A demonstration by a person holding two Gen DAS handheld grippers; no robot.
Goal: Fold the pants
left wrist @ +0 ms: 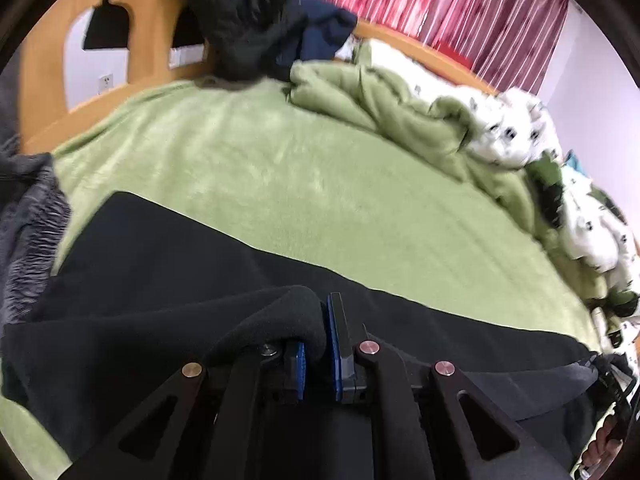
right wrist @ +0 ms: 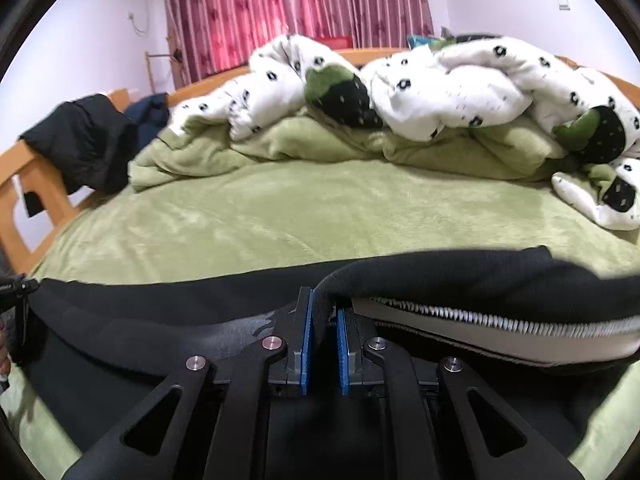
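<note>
Black pants (left wrist: 168, 264) lie stretched across the near part of a green blanket (left wrist: 280, 176). My left gripper (left wrist: 318, 340) is shut on a fold of the black cloth, which bulges up over its left blue pad. In the right wrist view the same pants (right wrist: 160, 312) span the frame, and my right gripper (right wrist: 324, 328) is shut on their edge. The cloth there is lifted, and a pale lining with a white stitched seam (right wrist: 500, 324) shows to the right. The other gripper (right wrist: 16, 292) shows at the far left edge.
A crumpled white duvet with black spots (right wrist: 440, 92) and bunched green bedding (right wrist: 280, 144) lie at the far side of the bed. Dark clothes (left wrist: 248, 20) hang over the wooden bed frame (left wrist: 48, 92). Red striped curtains (right wrist: 280, 4) cover the back wall.
</note>
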